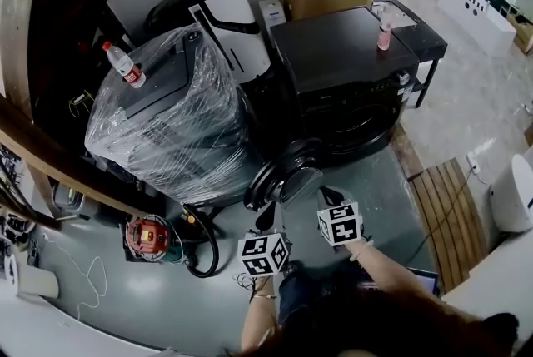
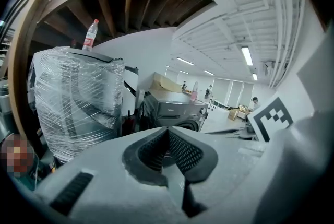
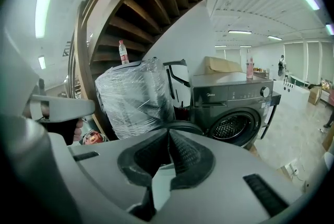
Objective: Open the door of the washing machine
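Washing machine [image 1: 350,72] sitting centre-right, beside plastic-wrapped appliance [image 1: 166,122]. Door [image 1: 287,172] hanging swung out to front-left, drum opening [image 3: 233,126] showing, so task looking done. L gripper [image 2: 168,131]: jaws resting together, nothing btwn. R gripper [image 3: 168,134]: jaws meeting too, empty. Both hovering just in front of door, not touching it. Judging step in hand as backing off: keeping both grippers clear of door edge, avoiding nudging it shut, checking it hanging wide w/o support.
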`<state>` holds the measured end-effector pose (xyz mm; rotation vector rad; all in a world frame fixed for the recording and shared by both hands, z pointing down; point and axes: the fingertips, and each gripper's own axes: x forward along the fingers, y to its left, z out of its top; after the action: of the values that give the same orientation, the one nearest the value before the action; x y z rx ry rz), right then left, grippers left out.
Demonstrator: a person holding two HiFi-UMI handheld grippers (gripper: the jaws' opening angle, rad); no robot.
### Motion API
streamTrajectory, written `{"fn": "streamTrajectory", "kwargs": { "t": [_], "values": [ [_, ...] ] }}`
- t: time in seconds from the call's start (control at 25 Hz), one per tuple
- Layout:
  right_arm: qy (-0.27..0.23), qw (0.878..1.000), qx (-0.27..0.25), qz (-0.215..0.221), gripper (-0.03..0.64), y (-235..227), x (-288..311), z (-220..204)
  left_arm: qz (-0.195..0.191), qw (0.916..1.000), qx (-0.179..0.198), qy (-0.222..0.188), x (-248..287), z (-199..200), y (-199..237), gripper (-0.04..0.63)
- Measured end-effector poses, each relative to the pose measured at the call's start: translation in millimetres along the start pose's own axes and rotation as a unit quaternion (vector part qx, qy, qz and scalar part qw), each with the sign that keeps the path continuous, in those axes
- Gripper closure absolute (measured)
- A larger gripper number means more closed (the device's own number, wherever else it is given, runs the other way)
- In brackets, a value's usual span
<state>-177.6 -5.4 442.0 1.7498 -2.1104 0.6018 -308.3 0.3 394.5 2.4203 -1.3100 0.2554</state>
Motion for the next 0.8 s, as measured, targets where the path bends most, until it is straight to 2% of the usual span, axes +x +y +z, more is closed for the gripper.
{"fn": "streamTrajectory", "kwargs": {
  "t": [0.12,0.36,0.8],
  "values": [
    [-0.019,1.0,-0.011,0.002,0.615,-17.5,-13.3,14.6,0.002,1.0,0.004,-0.006,6.4,9.4,-20.3,0.581],
    [-0.06,0.998,-0.036,-0.005,0.617,-57.5,-37.4,42.7,0.002,0.9996,-0.01,-0.026,20.9,27.2,-55.9,0.581],
    [-0.097,0.994,-0.049,-0.011,0.618,-103.2,-82.3,63.3,-0.013,0.9983,0.032,-0.048,36.5,54.6,-119.5,0.581]
  ]
}}
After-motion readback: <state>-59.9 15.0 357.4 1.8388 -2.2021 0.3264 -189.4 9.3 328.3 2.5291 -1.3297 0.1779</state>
